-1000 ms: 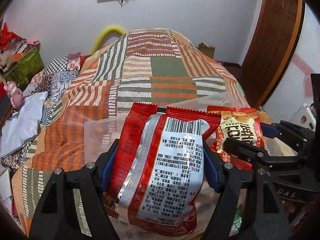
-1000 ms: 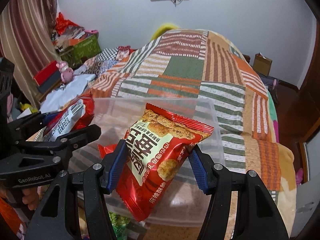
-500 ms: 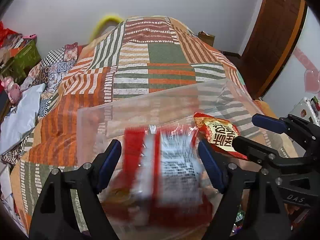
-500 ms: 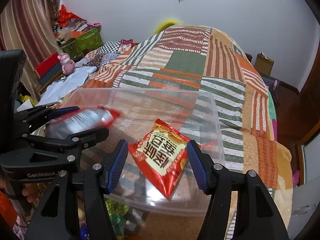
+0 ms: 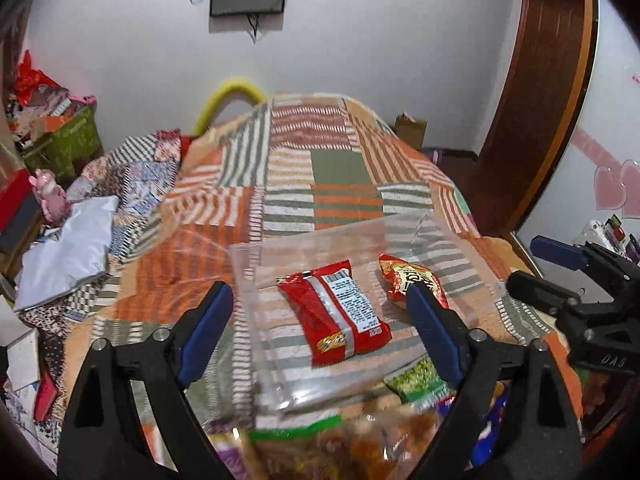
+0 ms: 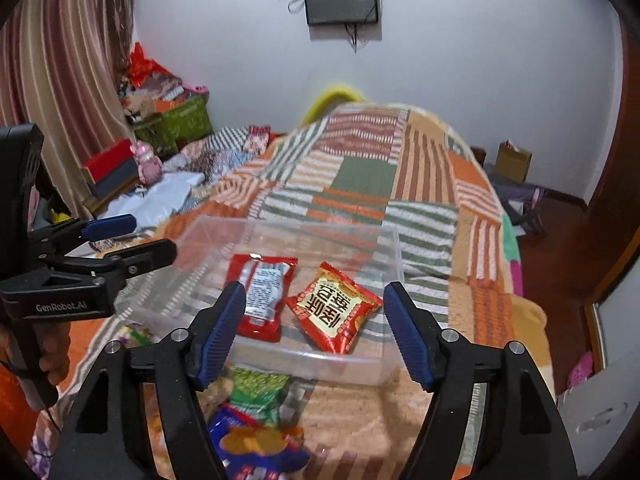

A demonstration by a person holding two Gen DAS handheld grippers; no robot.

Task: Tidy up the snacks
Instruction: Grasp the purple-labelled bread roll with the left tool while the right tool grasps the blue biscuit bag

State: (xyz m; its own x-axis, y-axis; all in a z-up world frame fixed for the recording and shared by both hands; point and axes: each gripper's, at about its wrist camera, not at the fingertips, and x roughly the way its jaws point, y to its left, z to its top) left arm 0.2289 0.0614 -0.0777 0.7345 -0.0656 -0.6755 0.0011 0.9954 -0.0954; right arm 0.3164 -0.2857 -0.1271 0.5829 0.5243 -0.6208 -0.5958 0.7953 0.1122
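Note:
A clear plastic bin (image 5: 472, 280) (image 6: 392, 248) sits on the patchwork bed. Two red snack packets lie flat in it: one back-side up with a barcode (image 5: 340, 312) (image 6: 264, 288), one with a cracker picture (image 5: 412, 280) (image 6: 334, 310). My left gripper (image 5: 320, 332) is open and empty, held above the bin's near side. My right gripper (image 6: 314, 330) is open and empty, also above the bin's near edge. Each gripper shows in the other's view, the right one (image 5: 552, 264) and the left one (image 6: 128, 240).
Several loose snack packets lie on the bed in front of the bin: a green one (image 6: 256, 392) (image 5: 416, 380), a blue one (image 6: 256, 444) and an orange-brown one (image 5: 360, 444). Clutter and a grey bag (image 5: 68, 248) lie at the left. A wooden door (image 5: 540, 100) stands right.
Both grippers opened and let their red packets drop into the bin, then pulled back and up from it. The packets now lie flat inside.

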